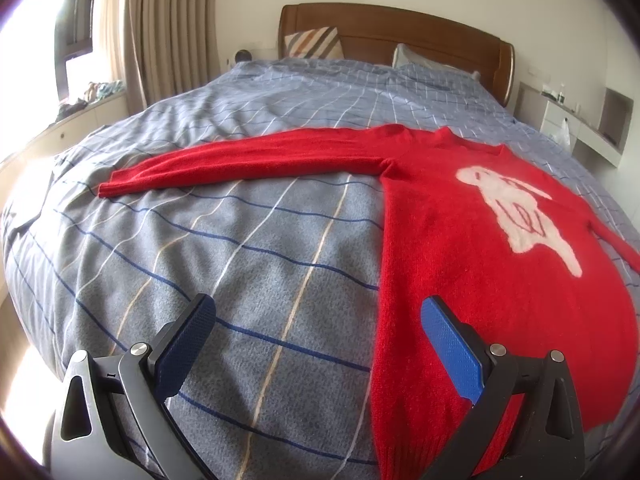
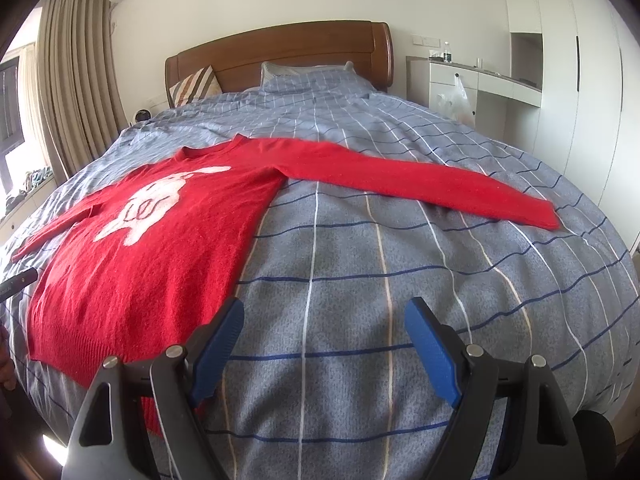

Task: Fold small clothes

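Your left gripper [image 1: 316, 344] and right gripper [image 2: 324, 344] gape wide, holding nothing. Fuzzy red knit sweater [image 2: 152, 248] lies flat on the checked blue bedspread [image 2: 360, 264]; a shallow pinch at the near hem risks grabbing bedding too.

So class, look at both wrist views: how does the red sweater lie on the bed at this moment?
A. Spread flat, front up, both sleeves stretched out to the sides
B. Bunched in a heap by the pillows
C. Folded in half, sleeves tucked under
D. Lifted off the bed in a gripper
A: the red sweater lies flat on the checked bedspread, its white motif up and its sleeves out sideways.
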Demonstrator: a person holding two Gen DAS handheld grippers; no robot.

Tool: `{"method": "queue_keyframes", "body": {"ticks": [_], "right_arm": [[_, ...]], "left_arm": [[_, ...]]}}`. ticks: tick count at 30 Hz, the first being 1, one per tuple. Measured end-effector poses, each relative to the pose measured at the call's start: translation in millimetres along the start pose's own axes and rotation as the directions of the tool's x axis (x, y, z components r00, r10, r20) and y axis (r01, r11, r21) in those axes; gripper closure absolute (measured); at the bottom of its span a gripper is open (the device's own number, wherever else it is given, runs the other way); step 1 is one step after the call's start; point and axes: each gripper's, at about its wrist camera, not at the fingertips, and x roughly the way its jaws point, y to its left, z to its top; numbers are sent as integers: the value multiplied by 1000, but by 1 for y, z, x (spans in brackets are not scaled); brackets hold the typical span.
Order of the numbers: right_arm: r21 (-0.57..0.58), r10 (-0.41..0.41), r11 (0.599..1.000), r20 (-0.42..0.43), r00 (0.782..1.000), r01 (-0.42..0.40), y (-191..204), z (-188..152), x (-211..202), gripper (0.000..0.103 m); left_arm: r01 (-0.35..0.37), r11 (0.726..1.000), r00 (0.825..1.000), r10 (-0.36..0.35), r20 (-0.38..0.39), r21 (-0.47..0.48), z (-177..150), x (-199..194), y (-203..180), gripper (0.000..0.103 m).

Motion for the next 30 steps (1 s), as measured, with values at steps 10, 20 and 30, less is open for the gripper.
{"method": "queue_keyframes", "body": {"ticks": [10, 20, 30], "right_arm": [[-10, 3, 1000, -9, 1000, -3, 4, -1, 4, 21], [10, 146, 989, -81, 986, -145, 2, 4, -35, 21], [27, 372, 927, -183, 910, -374, 47, -18, -28, 22]], "left_arm": [[-7, 999, 1000, 6, -24, -40, -1, 7, 6, 0], [218, 974, 960, -224, -168, -56, -28, -33, 7, 0], [235, 961, 967, -217, -129, 144, -36, -49, -41, 1]]}}
